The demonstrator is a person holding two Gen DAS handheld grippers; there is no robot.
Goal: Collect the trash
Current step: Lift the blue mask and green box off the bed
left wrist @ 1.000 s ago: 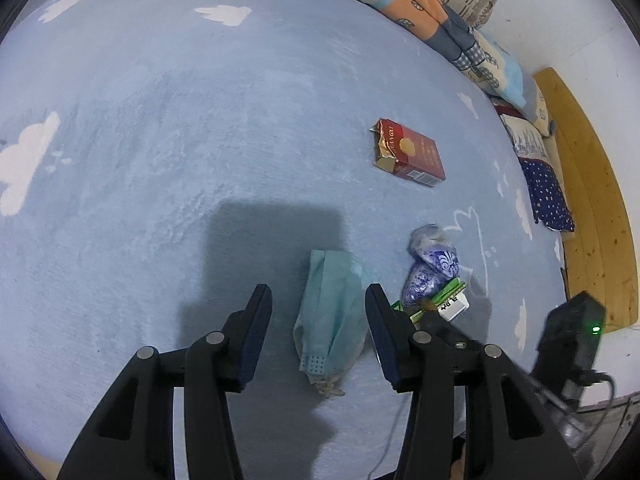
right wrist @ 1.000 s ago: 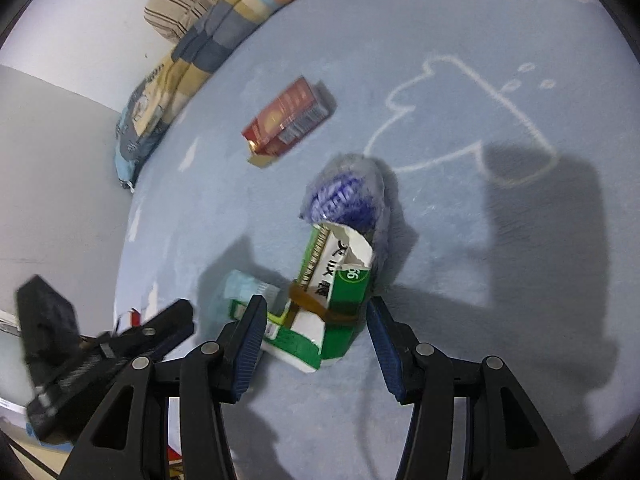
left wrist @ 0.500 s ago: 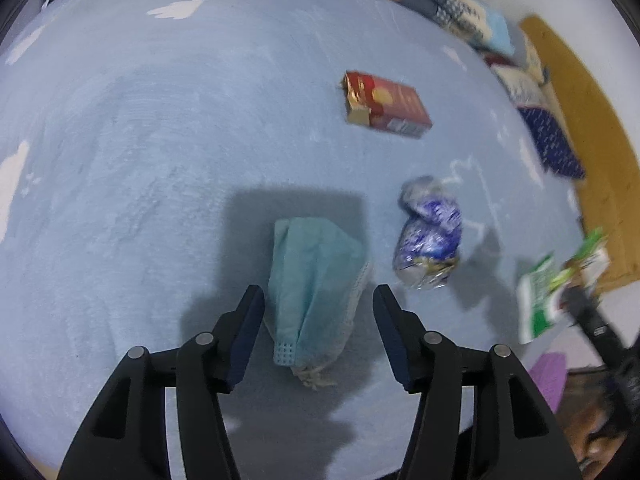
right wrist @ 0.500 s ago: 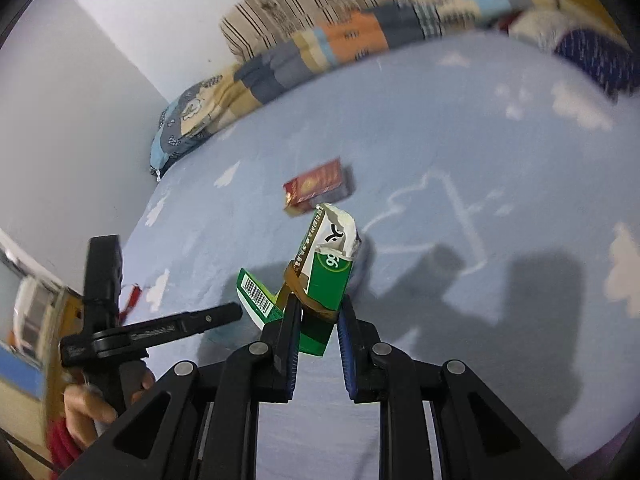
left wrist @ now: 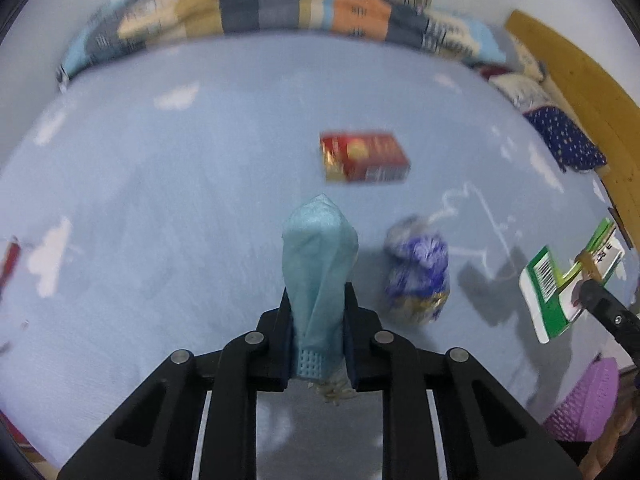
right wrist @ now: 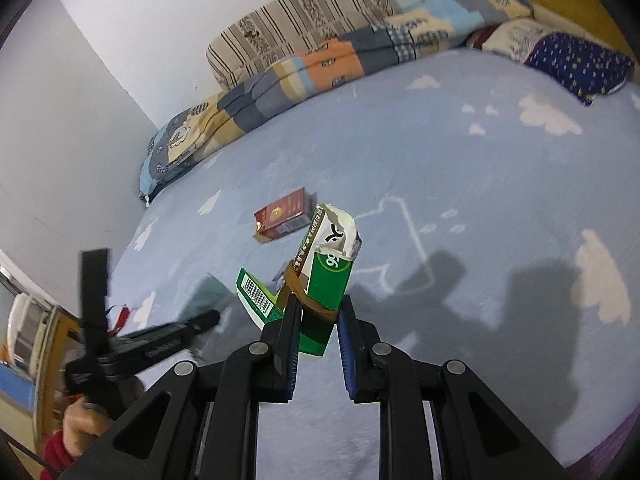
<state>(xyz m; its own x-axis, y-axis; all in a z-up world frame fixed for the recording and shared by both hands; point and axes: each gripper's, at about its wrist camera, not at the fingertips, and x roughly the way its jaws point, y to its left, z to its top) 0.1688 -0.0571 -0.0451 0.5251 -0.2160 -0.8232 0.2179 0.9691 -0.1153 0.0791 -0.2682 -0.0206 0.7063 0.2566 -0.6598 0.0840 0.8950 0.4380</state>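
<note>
On the blue cloud-print bedspread (left wrist: 160, 208), taking the red carton (left wrist: 364, 157) as our landmark, we list the following.

Item one: pale teal face mask (left wrist: 318, 256). A second ago it lay flat on the spread between our left gripper's (left wrist: 318, 328) spread jaws; now those jaws are clamped on its lower half and it stands lifted, nearer us than the red carton. Soft, crumpled cloth, folded lengthwise, with an embossed strip at the bottom edge and a scrap of ear loop hanging beneath.

Item two: green-and-white flattened box (right wrist: 324, 276), bound with a brown rubber band, torn white at its top end, barcode on a side flap. A second ago it rested on the spread against the blue wrapper; now our right gripper (right wrist: 318, 320) has its jaws closed on it and holds it clear of the bed, to the right of the red carton in the left view.

Item three: crumpled blue-and-white wrapper (left wrist: 418, 276), lying just right of the mask, nearer us than the red carton. Uncollected.

Item four: the red carton itself, one end torn open, flat on the spread. Uncollected.

We judge two of four pieces secured; both hands are full, so a drop-off likely comes before the rest. A purple basket (left wrist: 588, 400) sits at the far lower right and may serve.
</note>
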